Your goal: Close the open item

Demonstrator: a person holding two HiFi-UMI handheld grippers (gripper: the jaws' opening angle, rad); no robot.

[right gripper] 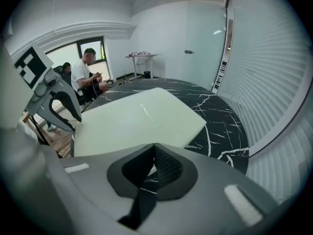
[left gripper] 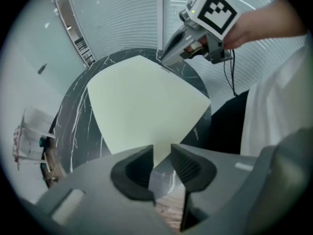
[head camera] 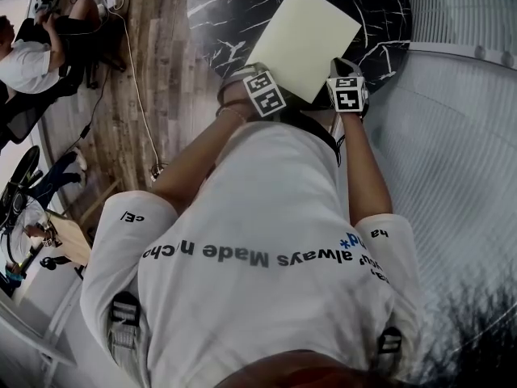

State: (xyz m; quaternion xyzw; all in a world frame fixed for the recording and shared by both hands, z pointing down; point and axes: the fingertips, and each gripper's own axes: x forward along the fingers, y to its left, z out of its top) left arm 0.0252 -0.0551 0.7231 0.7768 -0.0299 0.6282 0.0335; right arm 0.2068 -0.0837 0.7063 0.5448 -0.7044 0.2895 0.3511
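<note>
A pale yellow-green flat rectangular book (head camera: pixel 303 43) is seen lying closed, cover down, on the round black marble desk (head camera: pixel 218 6). The left gripper (left gripper: pixel 160 153) is held at the book's near corner, its jaws parted by a narrow gap in which the corner shows, unpressed. The right gripper (right gripper: pixel 152 151) is held at the opposite near edge, jaws brought together on nothing.

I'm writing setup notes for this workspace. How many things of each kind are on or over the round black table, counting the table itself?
Round black marble table: 1
Pale cream flat folder: 1
Grey handheld grippers with marker cubes: 2 (left gripper, right gripper)
Total: 4
</note>
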